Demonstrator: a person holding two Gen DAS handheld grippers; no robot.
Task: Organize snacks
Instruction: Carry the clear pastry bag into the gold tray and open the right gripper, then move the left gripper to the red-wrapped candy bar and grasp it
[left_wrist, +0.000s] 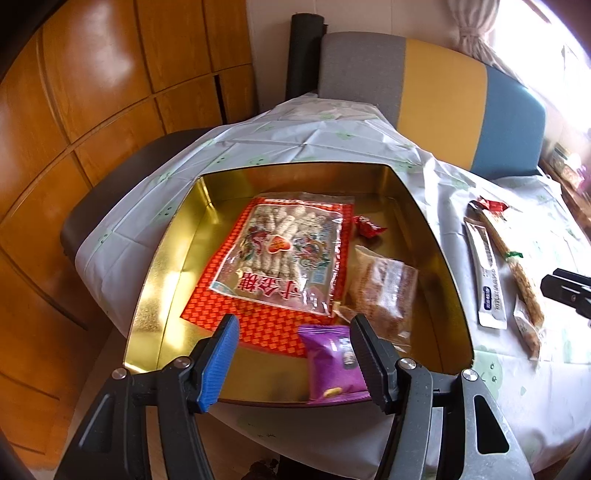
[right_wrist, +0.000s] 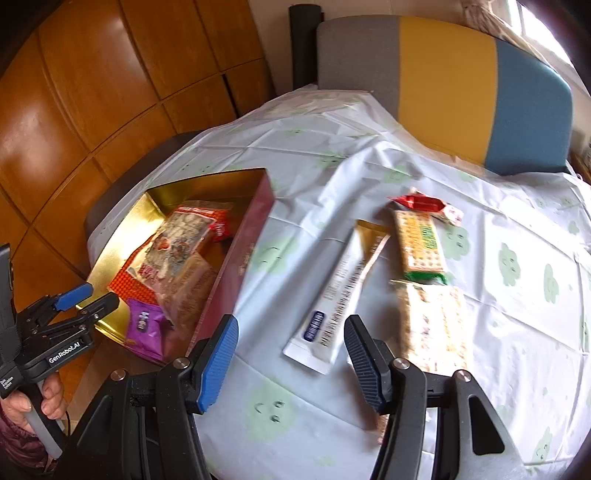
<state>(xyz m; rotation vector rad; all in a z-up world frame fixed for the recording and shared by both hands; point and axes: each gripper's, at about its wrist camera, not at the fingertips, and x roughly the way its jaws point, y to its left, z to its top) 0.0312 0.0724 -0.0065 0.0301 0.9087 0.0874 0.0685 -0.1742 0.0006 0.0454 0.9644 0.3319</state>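
Centre of the left wrist view: gold-lined rectangular metal tin (left_wrist: 166, 258) on a white cloth-covered table (left_wrist: 295, 144), holding a large red checkered candy bag (left_wrist: 280, 254), a clear cracker packet (left_wrist: 380, 291), a small red wrapped sweet (left_wrist: 367, 229) and a purple foil pouch (left_wrist: 332, 365). Left gripper (left_wrist: 293, 363) hovers at the tin's near edge, jaws spread, holding nothing.

Right of the tin, right wrist view: long white sachet (right_wrist: 343, 291), green-ended cracker pack (right_wrist: 419, 245), pale cracker pack (right_wrist: 432, 325), red wrapper (right_wrist: 419, 203). Right gripper (right_wrist: 290, 360) above the sachet, jaws spread, empty.
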